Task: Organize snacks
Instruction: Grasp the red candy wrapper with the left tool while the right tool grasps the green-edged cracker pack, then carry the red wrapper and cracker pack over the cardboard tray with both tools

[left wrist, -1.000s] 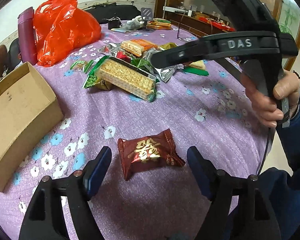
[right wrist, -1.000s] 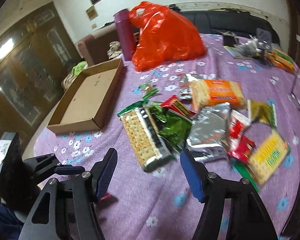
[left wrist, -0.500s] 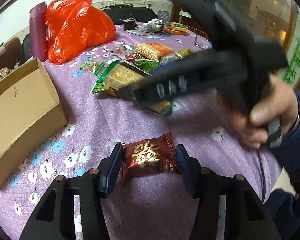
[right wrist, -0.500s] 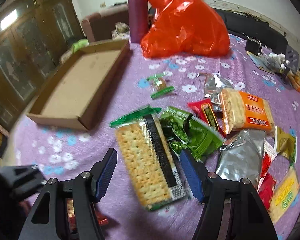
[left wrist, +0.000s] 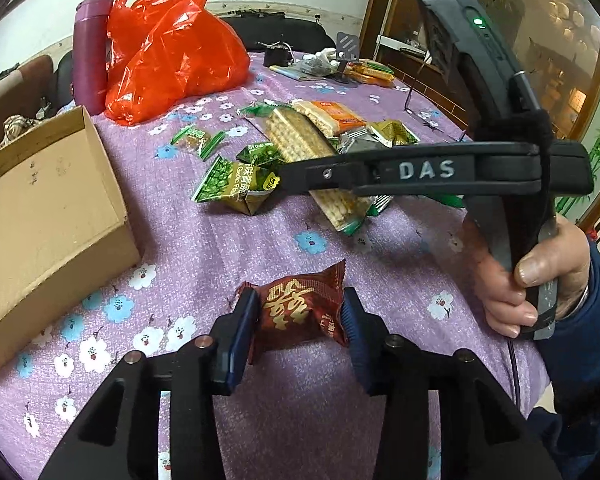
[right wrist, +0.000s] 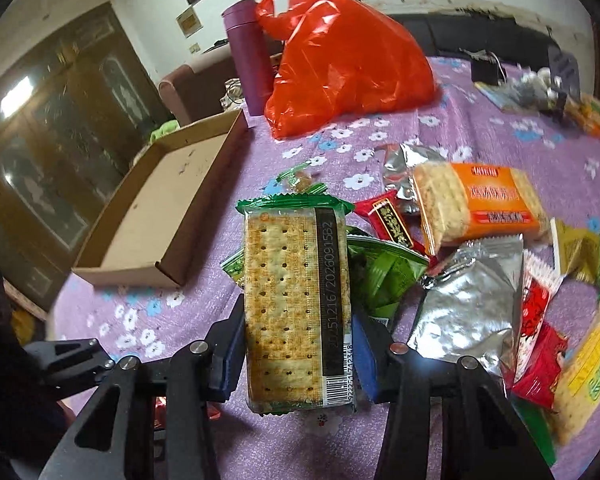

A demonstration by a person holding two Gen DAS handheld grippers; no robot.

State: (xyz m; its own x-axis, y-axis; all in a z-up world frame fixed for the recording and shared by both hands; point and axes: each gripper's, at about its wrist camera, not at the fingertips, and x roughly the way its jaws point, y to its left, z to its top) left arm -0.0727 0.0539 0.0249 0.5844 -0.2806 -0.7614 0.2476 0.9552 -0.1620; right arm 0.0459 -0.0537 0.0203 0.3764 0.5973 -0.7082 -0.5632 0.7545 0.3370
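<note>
A dark red snack packet (left wrist: 300, 312) with gold characters sits on the purple flowered cloth, between the blue pads of my left gripper (left wrist: 298, 300). The jaws are closing and both pads touch the packet's ends. In the right wrist view a long cracker pack (right wrist: 292, 272) with green ends lies lengthwise between the pads of my right gripper (right wrist: 299, 316). Those jaws are also closing and press on its long sides. The left wrist view shows the right gripper (left wrist: 300, 178) from the side over the cracker pack (left wrist: 296, 140), held by a hand (left wrist: 532, 280).
An open cardboard box (left wrist: 40, 208) stands at the left of the table. A red plastic bag (left wrist: 172, 52) and a purple flask (left wrist: 90, 48) are behind it. Several snacks lie around the crackers: an orange pack (right wrist: 480, 204), a silver packet (right wrist: 468, 304), green pea packets (left wrist: 232, 184).
The left jaws have narrowed from wide apart onto the dark red packet. The right gripper has come forward and down over the cracker pack, and its jaws have closed onto the pack's sides.
</note>
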